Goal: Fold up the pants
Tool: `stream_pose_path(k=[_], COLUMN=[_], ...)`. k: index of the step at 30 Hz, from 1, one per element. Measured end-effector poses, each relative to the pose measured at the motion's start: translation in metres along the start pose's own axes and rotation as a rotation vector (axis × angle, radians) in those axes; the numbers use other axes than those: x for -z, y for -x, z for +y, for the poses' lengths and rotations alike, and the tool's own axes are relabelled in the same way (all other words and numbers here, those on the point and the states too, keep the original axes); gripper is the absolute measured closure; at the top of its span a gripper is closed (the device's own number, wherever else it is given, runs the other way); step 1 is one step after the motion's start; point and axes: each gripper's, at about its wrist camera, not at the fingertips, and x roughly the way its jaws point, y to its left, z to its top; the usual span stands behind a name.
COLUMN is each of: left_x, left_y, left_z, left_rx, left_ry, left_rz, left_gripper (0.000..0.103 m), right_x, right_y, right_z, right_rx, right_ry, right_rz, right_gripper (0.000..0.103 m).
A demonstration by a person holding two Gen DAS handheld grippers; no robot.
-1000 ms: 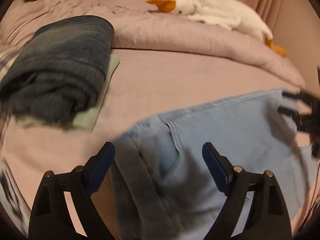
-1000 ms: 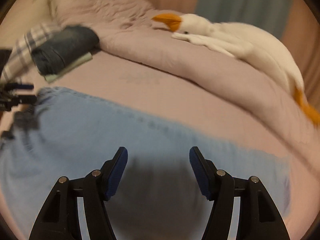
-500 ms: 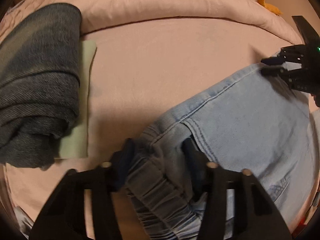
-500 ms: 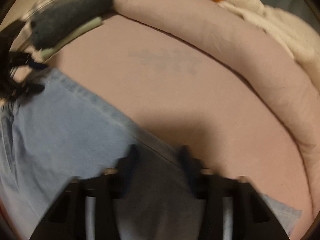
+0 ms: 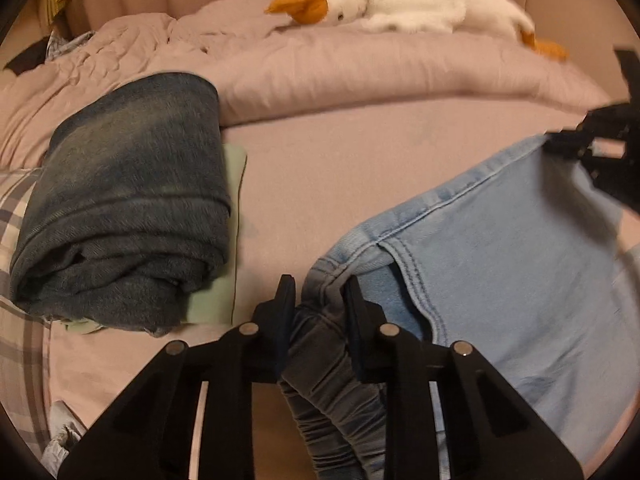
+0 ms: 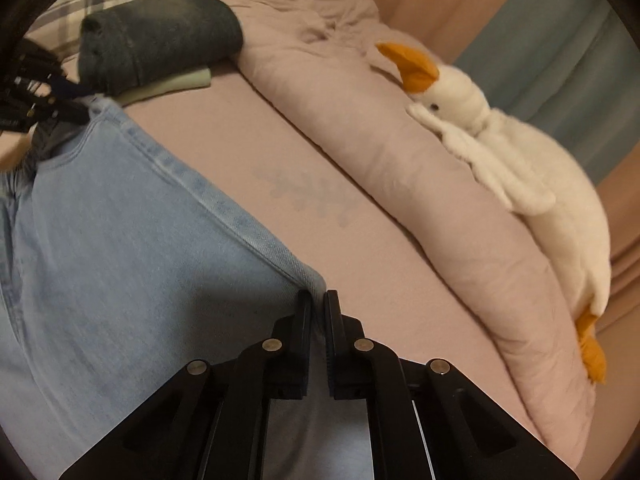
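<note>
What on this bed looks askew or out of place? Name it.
Only the light blue jeans: the waistband is bunched in the left hand-held gripper, the hem pinched by the right hand-held gripper. The dark folded jeans look tidy.

Pants [image 5: 500,240] matt lt denim; goose [image 6: 520,160] plush.

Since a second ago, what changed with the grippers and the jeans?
Both grippers went from open above the light blue jeans to shut on them: the left gripper on the gathered waistband, the right gripper on the far edge. The folded dark jeans and plush goose stayed put on the bed.
</note>
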Motion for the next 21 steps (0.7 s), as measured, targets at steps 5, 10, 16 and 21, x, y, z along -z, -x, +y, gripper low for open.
stream_pose_path(k=[5,10,16,21], left_x=[-0.006,0.003,0.005,0.016], left_y=[-0.024,-0.017,0.019,0.058], left_z=[-0.015,-0.008,-0.015,-0.034], left_rx=[-0.106,-0.089,-0.129,-0.199], left_ry=[-0.059,-0.072,-0.072,-0.122], left_rz=[0.092,0.094,0.023,-0.063], left_gripper=[0.075,0.075,0.079,0.082], right_x=[-0.003,-0.001,-0.006,-0.006], right_y=[-0.030,-0.030,-0.008,0.031], right_z=[0.023,0.009,0.015,0.013], right_rx=[0.031,0.016,0.091,0.138], right_ry=[0.033,-0.002,0.018,0.019], right_rz=[0.098,0.095,0.049,-0.010], right_gripper=[0.098,0.098,0.098,0.098])
